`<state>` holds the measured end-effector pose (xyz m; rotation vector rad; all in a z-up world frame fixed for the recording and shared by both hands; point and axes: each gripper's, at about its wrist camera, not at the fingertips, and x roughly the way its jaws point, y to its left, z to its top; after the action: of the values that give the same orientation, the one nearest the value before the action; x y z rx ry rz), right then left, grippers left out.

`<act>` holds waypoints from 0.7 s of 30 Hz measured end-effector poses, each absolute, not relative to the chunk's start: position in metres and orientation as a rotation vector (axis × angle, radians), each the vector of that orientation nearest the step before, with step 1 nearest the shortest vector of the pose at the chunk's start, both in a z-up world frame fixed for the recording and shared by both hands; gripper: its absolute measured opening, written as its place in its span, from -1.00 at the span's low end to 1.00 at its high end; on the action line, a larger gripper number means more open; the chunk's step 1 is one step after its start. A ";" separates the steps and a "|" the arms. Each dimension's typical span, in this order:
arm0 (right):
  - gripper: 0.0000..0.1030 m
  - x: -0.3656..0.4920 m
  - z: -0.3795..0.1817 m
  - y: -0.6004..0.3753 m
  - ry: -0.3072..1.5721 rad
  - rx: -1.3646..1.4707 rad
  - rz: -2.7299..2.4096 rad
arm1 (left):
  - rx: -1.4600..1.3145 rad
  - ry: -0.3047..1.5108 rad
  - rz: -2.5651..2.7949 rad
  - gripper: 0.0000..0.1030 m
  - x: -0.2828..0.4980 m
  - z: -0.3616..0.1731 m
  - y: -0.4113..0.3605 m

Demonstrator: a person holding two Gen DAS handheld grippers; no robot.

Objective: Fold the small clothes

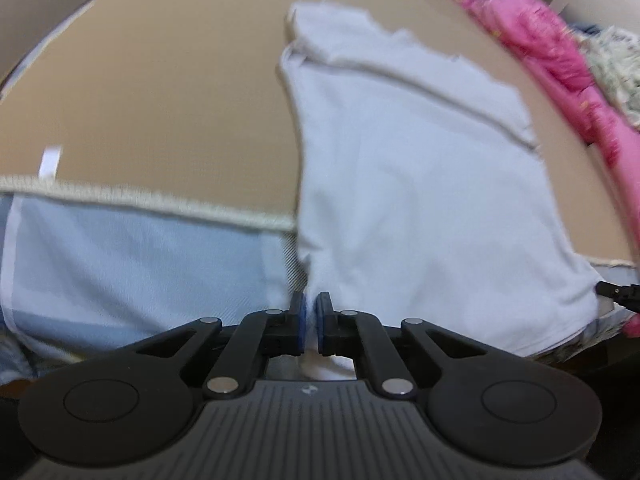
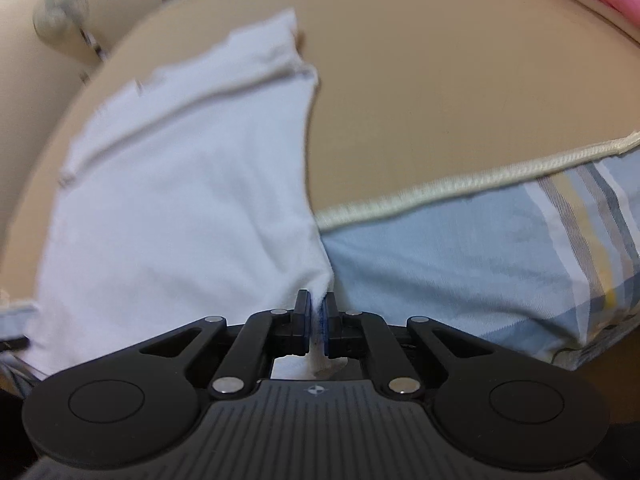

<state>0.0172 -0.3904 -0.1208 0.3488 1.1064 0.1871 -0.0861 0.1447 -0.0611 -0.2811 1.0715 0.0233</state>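
White cloth (image 1: 420, 184) lies on a tan board, near corners pinched by left gripper (image 1: 311, 320) and right gripper (image 2: 318, 320); uneven lifting could skew the fold.

Both wrist views look steeply down, close over the white garment (image 1: 420, 184) they share.

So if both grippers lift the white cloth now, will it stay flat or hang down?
The white cloth will probably sag between the left gripper and right gripper: it already bunches where each pinches a near corner. It looks thin and light, so it should lift easily. The far folded part may fall open.
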 end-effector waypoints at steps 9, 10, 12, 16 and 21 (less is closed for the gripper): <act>-0.93 -0.008 -0.030 -0.425 0.853 0.495 0.265 | -0.305 0.831 -0.091 -0.91 -0.127 0.041 0.156; -0.93 -0.014 -0.021 -0.429 0.822 0.513 0.279 | -0.310 0.815 -0.103 -0.92 -0.135 0.051 0.155; -0.93 -0.029 -0.002 -0.435 0.774 0.533 0.302 | -0.338 0.780 -0.134 -0.92 -0.156 0.073 0.162; -0.93 -0.061 0.031 -0.451 0.694 0.572 0.347 | -0.394 0.707 -0.177 -0.92 -0.193 0.117 0.176; -0.93 -0.074 0.037 -0.471 0.703 0.639 0.353 | -0.470 0.705 -0.177 -0.91 -0.185 0.122 0.192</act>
<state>-0.0738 -0.4708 0.0370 0.6395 0.7028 0.3531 -0.1852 0.1921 0.1224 -0.4698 0.7051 -0.1771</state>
